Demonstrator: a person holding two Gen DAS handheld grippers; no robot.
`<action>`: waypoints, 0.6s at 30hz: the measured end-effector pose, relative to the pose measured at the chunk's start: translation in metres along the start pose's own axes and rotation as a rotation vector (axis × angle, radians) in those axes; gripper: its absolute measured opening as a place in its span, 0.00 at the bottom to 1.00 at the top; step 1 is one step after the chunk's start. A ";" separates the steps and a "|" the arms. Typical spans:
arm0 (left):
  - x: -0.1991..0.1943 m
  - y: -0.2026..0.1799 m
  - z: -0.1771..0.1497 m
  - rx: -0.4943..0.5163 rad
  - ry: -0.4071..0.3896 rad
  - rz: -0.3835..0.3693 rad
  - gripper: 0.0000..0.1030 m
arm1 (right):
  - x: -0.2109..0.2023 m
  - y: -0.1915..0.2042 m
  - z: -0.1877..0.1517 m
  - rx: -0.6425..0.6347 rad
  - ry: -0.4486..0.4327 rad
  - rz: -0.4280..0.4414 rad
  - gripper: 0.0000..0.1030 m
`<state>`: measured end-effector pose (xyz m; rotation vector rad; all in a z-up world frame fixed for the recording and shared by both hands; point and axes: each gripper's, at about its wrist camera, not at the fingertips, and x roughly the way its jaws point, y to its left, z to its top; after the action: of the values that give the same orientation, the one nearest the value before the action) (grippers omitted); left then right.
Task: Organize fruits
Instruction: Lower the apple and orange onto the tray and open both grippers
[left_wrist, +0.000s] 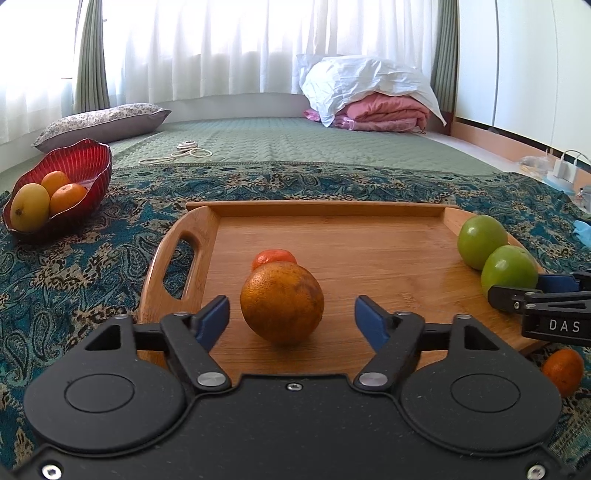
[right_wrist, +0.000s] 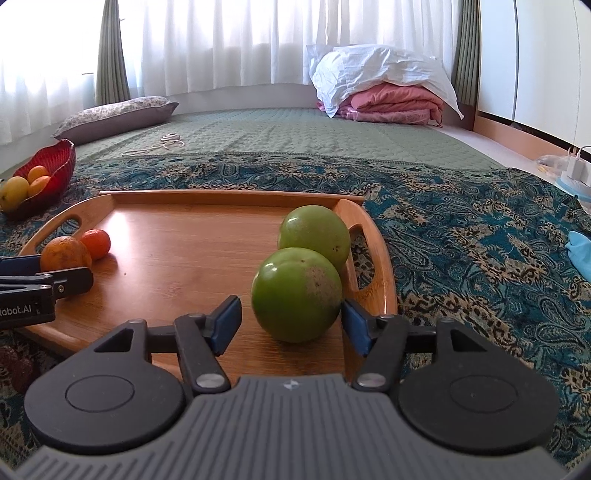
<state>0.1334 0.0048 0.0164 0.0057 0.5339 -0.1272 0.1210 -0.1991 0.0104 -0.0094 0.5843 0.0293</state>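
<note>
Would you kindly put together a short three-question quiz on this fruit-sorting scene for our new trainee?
1. True or false: the left gripper is clamped on the large orange fruit.
2. How many round green fruits sit on the rectangular wooden tray with handles?
3. Multiple choice: the small orange mandarin near the right gripper in the left wrist view lies
A. in the ribbed red glass bowl
B. on the tray
C. off the tray, on the blue paisley cloth

Key
1. False: the blue pads stand clear of both sides of it.
2. Two, touching, at the tray's right end.
3. C.
</note>
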 end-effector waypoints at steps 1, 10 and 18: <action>-0.002 0.000 -0.001 0.001 0.000 -0.002 0.75 | -0.002 0.001 -0.001 -0.004 -0.006 0.005 0.76; -0.016 -0.002 -0.007 0.005 -0.008 -0.016 0.84 | -0.020 0.016 -0.010 -0.075 -0.060 0.022 0.86; -0.032 -0.003 -0.016 0.001 -0.020 -0.027 0.89 | -0.034 0.017 -0.019 -0.070 -0.095 0.031 0.88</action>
<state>0.0977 0.0063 0.0193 -0.0022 0.5143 -0.1542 0.0813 -0.1833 0.0136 -0.0662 0.4886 0.0800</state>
